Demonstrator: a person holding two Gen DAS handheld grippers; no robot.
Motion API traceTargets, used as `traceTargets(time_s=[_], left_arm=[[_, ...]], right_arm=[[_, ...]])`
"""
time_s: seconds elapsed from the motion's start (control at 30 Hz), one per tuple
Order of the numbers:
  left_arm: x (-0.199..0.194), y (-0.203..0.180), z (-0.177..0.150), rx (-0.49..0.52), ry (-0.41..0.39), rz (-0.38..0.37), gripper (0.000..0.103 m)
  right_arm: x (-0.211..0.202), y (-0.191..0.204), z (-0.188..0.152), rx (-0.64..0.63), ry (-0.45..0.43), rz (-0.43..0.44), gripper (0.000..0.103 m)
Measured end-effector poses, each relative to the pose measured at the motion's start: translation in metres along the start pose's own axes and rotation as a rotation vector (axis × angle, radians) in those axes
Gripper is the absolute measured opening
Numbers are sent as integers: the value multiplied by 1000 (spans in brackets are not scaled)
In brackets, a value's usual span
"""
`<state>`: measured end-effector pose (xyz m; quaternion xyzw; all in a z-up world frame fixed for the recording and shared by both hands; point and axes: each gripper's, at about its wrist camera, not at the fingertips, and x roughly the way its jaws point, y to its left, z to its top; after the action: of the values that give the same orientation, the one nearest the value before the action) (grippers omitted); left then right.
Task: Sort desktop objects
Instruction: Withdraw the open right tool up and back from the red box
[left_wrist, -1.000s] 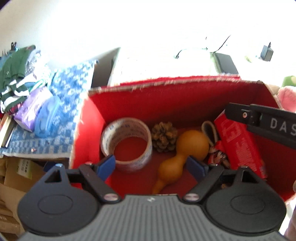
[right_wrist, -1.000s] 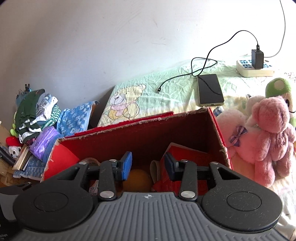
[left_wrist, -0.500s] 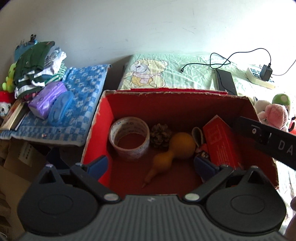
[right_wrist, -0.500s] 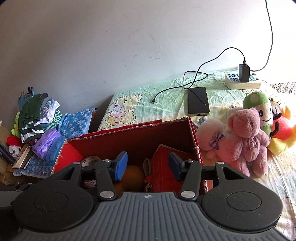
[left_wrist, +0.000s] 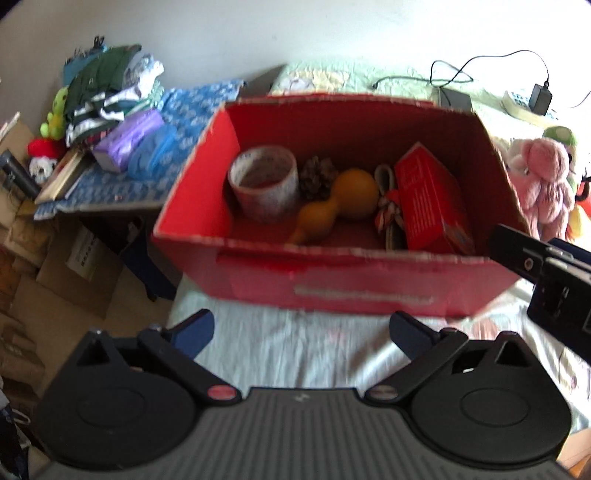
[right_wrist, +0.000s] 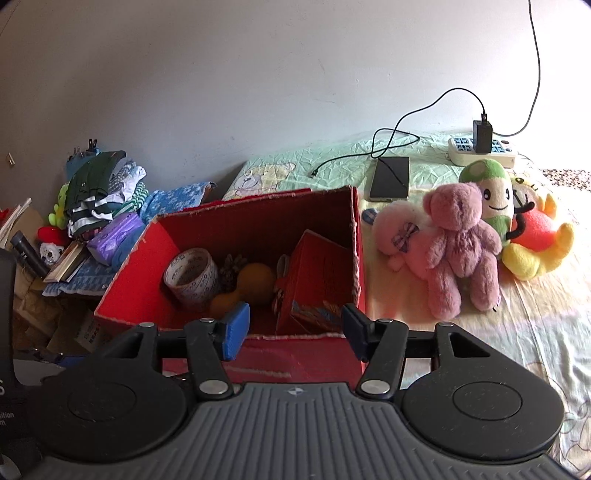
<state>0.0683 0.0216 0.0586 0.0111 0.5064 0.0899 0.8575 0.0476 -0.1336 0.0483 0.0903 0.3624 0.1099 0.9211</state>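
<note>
Red cardboard box (left_wrist: 354, 280) sits mid-frame on a bed, holding a tape roll (left_wrist: 263, 187), a pine cone (left_wrist: 317, 177), an orange gourd (left_wrist: 340, 201) and a red carton (left_wrist: 430, 199). Left tongs (left_wrist: 301, 334) and right tongs (right_wrist: 293, 328) hang spread and empty at the bottom of each view. Pink plush bear (right_wrist: 461, 243) lies right of the box.

The left gripper (left_wrist: 301, 330) has a grey ribbed body flanked by two round black discs, with black angled linkage arms ending in dark blue pads (left_wrist: 194, 326); a red-capped pivot sits at the root of each arm. The right gripper (right_wrist: 293, 330) is built the same way, but its pivots are silver screws and its left pad (right_wrist: 234, 330) is a brighter blue. A small emblem, possibly a compass star, sits behind its jaws.
</note>
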Motion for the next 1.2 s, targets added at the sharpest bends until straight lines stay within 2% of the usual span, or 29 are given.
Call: traceTargets(time_s=[0.1,0.23,0.37,0.63,0.73,0.9,1.07,1.2], left_arm=[[3,0,-17,-15,35,30,102],[10,1,-40,-16,71,68,102],[16,6,-61,-22,110,73,102],[28,27,-76,-38,161,82,102],[33,32,-81,-47,172,83,102],[39,40,-89,-67,201,91,102],[36,47,-96,-81,203,109,102],[29,54,-105,-113,214,90,102]], right_arm=[[-2,0,-15,-9,38,0,60],[-1,3,-35,-38,97,-19,66],[4,9,-51,-56,151,-26,69],[17,22,-64,-58,253,-54,72],[17,26,-66,-64,267,-71,78],[18,34,-70,-90,267,-93,79],[17,44,-75,-121,273,-75,81],[15,53,-79,-144,268,-47,82]])
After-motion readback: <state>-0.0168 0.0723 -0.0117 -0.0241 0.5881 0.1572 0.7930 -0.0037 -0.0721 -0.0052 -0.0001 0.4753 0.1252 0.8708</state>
